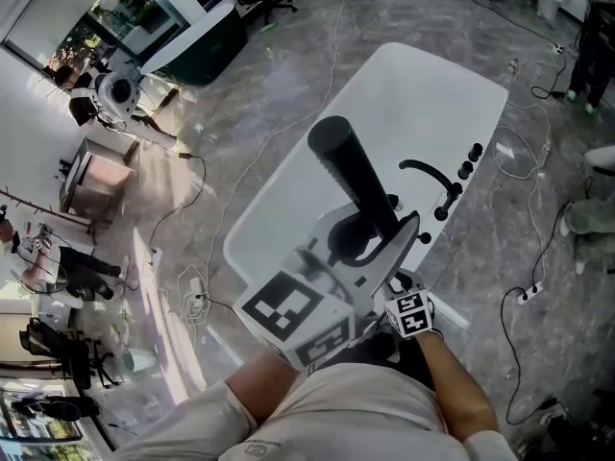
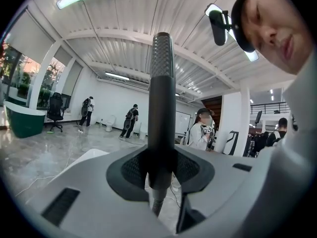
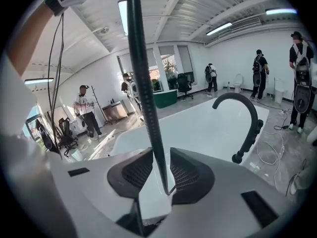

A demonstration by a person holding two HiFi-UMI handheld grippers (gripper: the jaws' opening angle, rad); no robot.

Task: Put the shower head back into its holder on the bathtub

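Over the tub's [image 1: 437,94] near end, head view: left gripper [image 1: 370,238] holds the shower head [image 1: 360,185] upright, well apart from the faucet [image 1: 428,169] on the tub's right rim. Small black fittings [image 1: 468,169] sit along that rim beside the faucet; I can't tell which is the holder, and they are too small to count surely. Right gripper [image 1: 411,313] sits nearer the person than the tub's end, mostly hidden under the left one.

Left gripper view: pads clenched on the head's lower stem, with a threaded hose stub [image 2: 157,205] showing just below the pads. Head stands vertical, above the tub.

Right gripper view: pads close on either side of the hose [image 3: 143,83] and appear to pinch it. Hose runs up out of frame. Tub and faucet lie ahead.

Risks, as I judge them:
- Head is held low on a smooth stem; it could swing or slide in the pads when tipped toward the rim.
- A taut hose could pull the head off line; a slack one could catch the faucet.
- A missed holder would drop the head into the tub.

Count: 2 grippers, 1 shower head, 1 hose, 1 faucet, 1 tub.
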